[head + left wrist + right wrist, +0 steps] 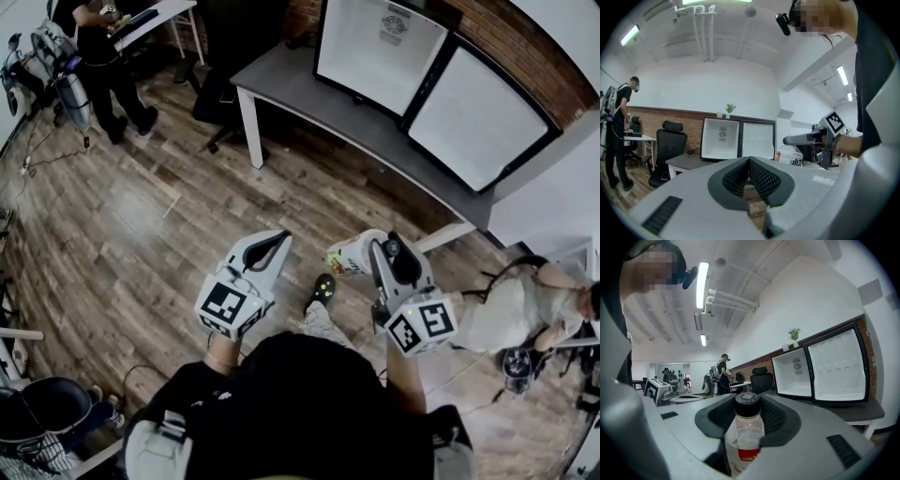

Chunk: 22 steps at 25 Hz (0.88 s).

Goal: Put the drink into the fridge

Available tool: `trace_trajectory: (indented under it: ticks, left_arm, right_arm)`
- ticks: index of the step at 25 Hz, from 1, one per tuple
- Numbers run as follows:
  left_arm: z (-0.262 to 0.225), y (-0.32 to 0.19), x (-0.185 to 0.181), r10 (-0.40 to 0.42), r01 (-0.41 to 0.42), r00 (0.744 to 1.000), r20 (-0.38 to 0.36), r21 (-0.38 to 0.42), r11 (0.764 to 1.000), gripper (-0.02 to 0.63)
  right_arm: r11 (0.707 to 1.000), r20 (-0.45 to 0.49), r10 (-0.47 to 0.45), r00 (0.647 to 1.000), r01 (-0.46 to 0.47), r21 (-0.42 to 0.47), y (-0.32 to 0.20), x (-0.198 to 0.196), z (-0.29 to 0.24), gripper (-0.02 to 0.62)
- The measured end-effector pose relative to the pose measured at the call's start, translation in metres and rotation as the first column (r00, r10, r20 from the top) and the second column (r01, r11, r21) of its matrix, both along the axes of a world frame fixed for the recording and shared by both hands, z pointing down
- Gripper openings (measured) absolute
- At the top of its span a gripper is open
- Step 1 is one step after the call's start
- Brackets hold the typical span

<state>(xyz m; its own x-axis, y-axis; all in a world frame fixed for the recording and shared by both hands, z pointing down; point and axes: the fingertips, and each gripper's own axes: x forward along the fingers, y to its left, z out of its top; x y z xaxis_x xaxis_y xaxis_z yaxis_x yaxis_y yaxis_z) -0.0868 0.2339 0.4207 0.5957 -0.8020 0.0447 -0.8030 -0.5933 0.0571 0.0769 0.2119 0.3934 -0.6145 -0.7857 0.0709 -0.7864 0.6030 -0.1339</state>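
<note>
The bottle [746,430] sits clamped in the right gripper [380,249], left gripper [749,162] closed, empty — the far, open fridge [799,380] awaits it.

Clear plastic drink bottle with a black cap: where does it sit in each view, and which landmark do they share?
Head view: bottle just right of centre.
Left gripper view: bottle right of centre, white label showing.
Right gripper view: bottle bottom centre, cap up.
Shared landmark: the open white fridge.
</note>
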Motion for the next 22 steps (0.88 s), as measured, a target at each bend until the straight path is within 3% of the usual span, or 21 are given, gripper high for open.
trace_trajectory:
  ticks: [13,22]
  left_arm:
    - [0.004,-0.086,0.011,-0.049,0.049,0.999,0.001,-0.036,0.998,-0.005]
    - [-0.002,-0.133,0.022,-0.080,0.081,0.996,0.043,-0.036,0.996,-0.005]
  right_arm:
    - [0.998,0.009,-0.065,0.998,0.065,-0.014,-0.090,0.005,0.010,0.150]
    - [0.996,0.032,-0.087,0.996,0.088,-0.022,-0.144,0.019,0.013,0.150]
